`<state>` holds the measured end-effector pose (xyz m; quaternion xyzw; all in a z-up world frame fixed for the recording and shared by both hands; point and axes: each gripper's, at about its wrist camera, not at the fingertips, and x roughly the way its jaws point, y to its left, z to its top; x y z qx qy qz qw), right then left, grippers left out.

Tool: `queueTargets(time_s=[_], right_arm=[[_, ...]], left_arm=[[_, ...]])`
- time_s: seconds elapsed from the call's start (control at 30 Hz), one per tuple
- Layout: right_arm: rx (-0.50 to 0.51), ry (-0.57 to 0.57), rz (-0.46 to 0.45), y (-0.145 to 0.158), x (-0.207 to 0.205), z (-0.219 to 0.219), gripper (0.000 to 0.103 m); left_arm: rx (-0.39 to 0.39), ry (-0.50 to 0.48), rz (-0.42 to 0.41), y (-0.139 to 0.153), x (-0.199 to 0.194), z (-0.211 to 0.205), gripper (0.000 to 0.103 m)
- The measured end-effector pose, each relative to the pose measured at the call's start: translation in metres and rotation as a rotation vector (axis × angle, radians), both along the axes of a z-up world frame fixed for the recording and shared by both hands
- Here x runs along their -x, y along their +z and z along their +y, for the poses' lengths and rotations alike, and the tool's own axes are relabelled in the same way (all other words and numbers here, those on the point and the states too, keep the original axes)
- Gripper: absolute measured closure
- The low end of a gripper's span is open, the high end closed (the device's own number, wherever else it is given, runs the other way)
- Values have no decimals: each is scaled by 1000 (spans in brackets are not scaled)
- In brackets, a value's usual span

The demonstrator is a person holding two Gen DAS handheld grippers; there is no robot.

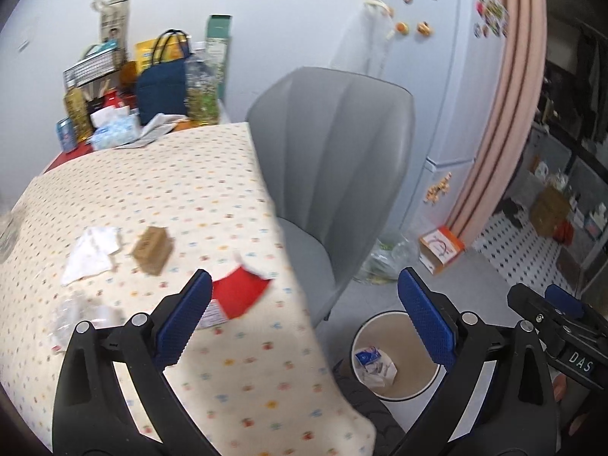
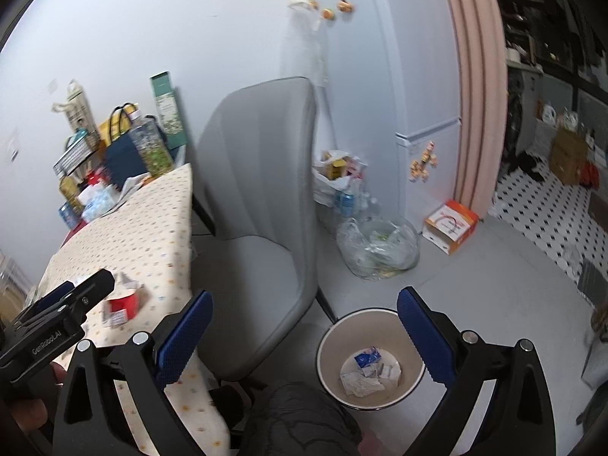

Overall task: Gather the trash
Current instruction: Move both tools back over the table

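A red and white wrapper point(image 1: 237, 296) lies on the table near its right edge, also in the right wrist view point(image 2: 123, 304). A small brown box point(image 1: 152, 249), a white crumpled paper point(image 1: 93, 252) and a clear plastic scrap point(image 1: 81, 315) lie further left. A beige waste bin point(image 1: 395, 357) stands on the floor with crumpled paper and a blue-white packet inside point(image 2: 370, 370). My left gripper point(image 1: 304, 319) is open and empty above the table's right edge. My right gripper point(image 2: 304, 334) is open and empty above the bin point(image 2: 370, 357).
A grey chair point(image 1: 334, 159) stands between the dotted tablecloth table point(image 1: 152, 174) and a white fridge point(image 1: 448, 87). Bags, bottles and boxes crowd the table's far end point(image 1: 152, 87). A clear plastic bag point(image 2: 378, 250) and an orange-white box point(image 2: 452, 226) sit on the floor.
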<state>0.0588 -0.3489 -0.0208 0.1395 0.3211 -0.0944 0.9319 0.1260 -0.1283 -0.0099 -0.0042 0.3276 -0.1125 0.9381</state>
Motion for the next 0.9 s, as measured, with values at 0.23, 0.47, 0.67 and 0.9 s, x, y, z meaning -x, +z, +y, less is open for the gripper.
queueTargets(time_s=[0.23, 0.47, 0.67, 0.9], right_arm=[[31, 62, -20, 16, 1, 43, 8], [62, 116, -39, 29, 4, 70, 8], [74, 154, -47, 33, 4, 92, 8], [75, 218, -35, 28, -5, 125, 8]], left_arm=[[33, 66, -26, 8, 15, 45, 6], [67, 129, -38, 10, 26, 84, 6], [78, 176, -40, 8, 33, 112, 6], [77, 245, -22, -1, 38, 148, 6]])
